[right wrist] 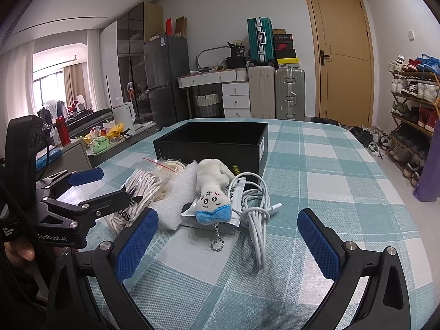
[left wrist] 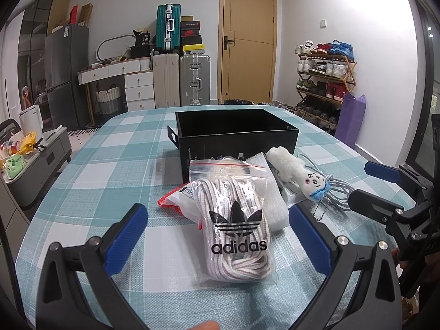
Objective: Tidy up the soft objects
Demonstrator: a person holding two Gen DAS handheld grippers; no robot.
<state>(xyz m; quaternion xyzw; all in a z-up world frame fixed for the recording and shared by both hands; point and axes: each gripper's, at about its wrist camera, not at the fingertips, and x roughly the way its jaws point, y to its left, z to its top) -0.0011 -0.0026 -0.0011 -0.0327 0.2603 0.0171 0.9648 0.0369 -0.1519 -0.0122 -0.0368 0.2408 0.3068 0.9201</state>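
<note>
Where shoelace bag lies, crowding foam.

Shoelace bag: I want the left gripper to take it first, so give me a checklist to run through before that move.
1. Left gripper open: ok, jaws wide apart.
2. Shoelace bag between its fingers: ok, the bag's near end lies between the blue pads.
3. Bag free of other things: not ok, it overlaps the foam and a red-edged packet.
4. Box open to receive: ok; no lid on it, and nothing shows inside from here.
5. Right gripper out of the way: ok, open and facing the plush and cable.
6. Bag sealed: cannot tell.
</note>
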